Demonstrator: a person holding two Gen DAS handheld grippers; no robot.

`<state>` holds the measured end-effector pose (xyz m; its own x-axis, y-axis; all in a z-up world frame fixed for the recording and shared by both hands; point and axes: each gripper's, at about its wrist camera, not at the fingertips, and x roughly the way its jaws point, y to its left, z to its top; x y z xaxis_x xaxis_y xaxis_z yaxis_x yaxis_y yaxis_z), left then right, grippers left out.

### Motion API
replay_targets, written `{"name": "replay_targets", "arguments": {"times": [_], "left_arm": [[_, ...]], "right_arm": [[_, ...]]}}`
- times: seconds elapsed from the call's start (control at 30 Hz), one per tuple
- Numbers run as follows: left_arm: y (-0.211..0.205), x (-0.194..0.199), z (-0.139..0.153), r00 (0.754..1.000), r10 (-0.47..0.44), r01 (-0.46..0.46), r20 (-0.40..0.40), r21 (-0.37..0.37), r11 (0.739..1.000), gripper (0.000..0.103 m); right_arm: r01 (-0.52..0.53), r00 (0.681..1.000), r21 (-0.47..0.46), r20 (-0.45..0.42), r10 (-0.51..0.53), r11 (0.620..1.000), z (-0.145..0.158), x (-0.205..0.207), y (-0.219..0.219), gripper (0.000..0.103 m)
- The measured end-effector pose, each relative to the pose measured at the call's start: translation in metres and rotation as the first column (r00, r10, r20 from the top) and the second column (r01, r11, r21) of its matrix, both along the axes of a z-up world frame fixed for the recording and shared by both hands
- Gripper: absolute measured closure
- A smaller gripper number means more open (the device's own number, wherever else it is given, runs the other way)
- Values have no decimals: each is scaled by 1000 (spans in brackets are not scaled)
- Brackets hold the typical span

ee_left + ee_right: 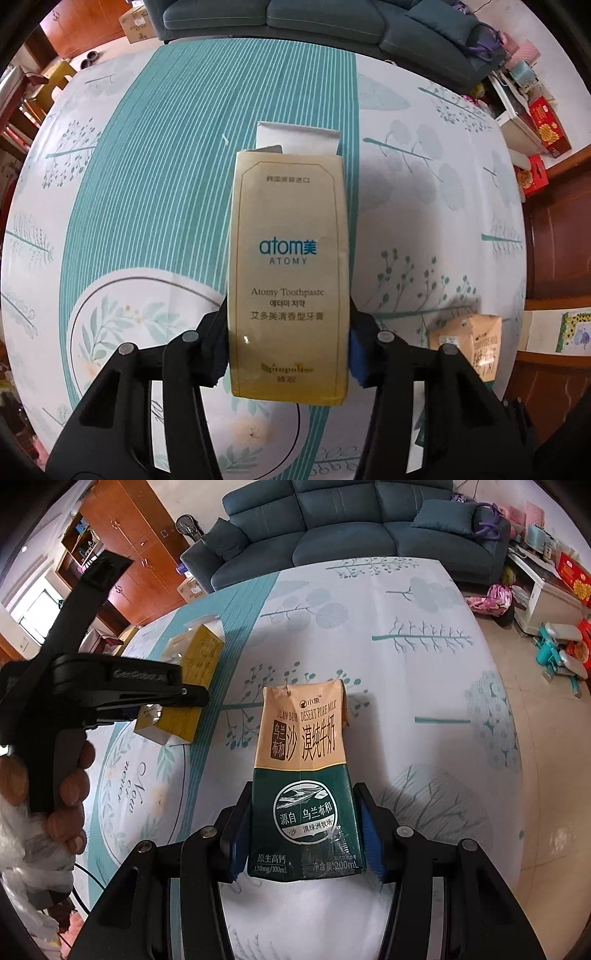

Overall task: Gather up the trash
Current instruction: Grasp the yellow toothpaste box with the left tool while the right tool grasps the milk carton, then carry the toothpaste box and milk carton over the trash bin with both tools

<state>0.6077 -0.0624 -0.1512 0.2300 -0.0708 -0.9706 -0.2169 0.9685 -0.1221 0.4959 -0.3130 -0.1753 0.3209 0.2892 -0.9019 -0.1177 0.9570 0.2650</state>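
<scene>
A yellow Atomy toothpaste box (pixel 288 258) with an open white flap at its far end lies on the tablecloth. My left gripper (pixel 288 314) points down over it, and its pads press the box's two long sides near the near end. In the right wrist view the same box (pixel 195 664) lies left of centre under the left gripper (pixel 184 698), whose handle a hand (pixel 70 786) grips. My right gripper (pixel 303 794) is shut on a green-and-tan milk carton (pixel 306 760), with the blue pads (pixel 238 842) on its lower sides. The carton's crumpled top (pixel 469 339) shows at lower right.
The table carries a white cloth with a teal striped band (pixel 184 166) and leaf prints. A dark blue sofa (pixel 351 524) stands beyond the far edge. Red boxes and toys (pixel 561 646) crowd the floor at right. A white plastic bag (pixel 26 867) hangs at lower left.
</scene>
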Motion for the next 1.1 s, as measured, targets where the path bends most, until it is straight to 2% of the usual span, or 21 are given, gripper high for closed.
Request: {"name": "replay_targets", "arguments": {"times": [0.23,0.37,0.7,0.87,1.1], "left_arm": [[0,-34,18,995,-71,69,63,33,997,56],[4,-72,36,988,-120,116,102,43,992,56],[57,-216,98,959,-203,206,200,5,979,56],[95,-302,132,930,-257,262,263,15,965,56],[147,-399,166,891,-306,319,334,17,948,56]], "right_arm": [[21,1000,14,-7,-21,1000,11,-30,12,52],[43,999,15,20,-43,999,29,-60,25,52],[161,982,55,92,-165,986,85,-175,87,52],[194,971,83,127,-204,977,111,-242,135,52],[226,956,98,169,-240,969,138,-332,193,52]]}}
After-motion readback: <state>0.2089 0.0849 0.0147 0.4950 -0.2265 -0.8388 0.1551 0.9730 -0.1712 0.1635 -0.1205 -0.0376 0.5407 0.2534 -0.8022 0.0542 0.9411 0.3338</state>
